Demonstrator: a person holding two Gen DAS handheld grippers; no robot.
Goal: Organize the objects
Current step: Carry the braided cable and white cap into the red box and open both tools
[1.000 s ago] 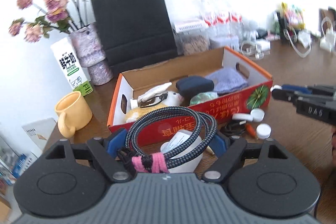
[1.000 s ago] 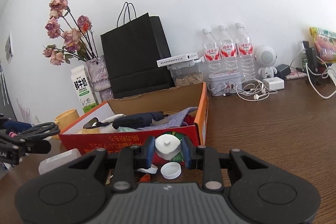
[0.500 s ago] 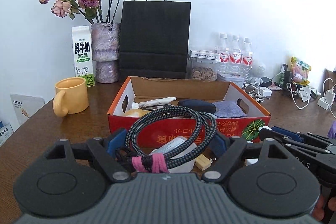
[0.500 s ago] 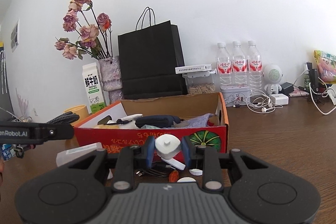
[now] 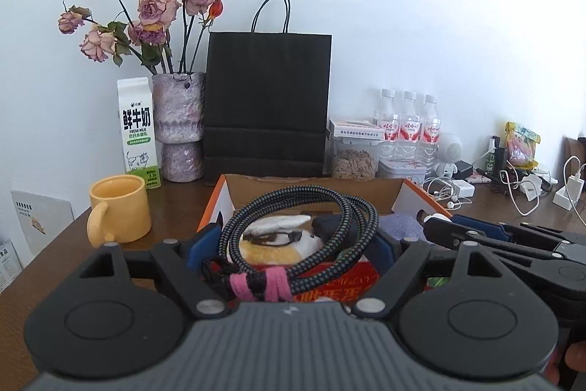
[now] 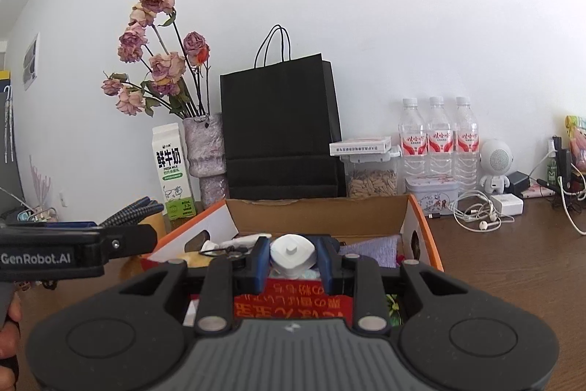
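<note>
My left gripper point(image 5: 293, 244) is shut on a coiled braided cable point(image 5: 344, 207) tied with a pink strap point(image 5: 273, 284), held above the near edge of an orange cardboard box point(image 5: 410, 195). My right gripper point(image 6: 293, 257) is shut on a small white plastic cap point(image 6: 291, 253), held over the same box point(image 6: 421, 222). The box holds a plush toy with glasses point(image 5: 282, 244), a dark pouch and a purple cloth point(image 6: 370, 250). Each gripper shows at the edge of the other's view.
Behind the box stand a black paper bag point(image 5: 267, 105), a vase of dried roses point(image 5: 177, 120), a milk carton point(image 5: 137, 134), a yellow mug point(image 5: 119, 207), a seed jar point(image 5: 353, 162) and three water bottles point(image 6: 439, 141). Earphones and chargers point(image 6: 483, 211) lie at the right.
Both grippers rose and moved forward over the box with their loads. The items on the table in front of the box dropped out of sight.
</note>
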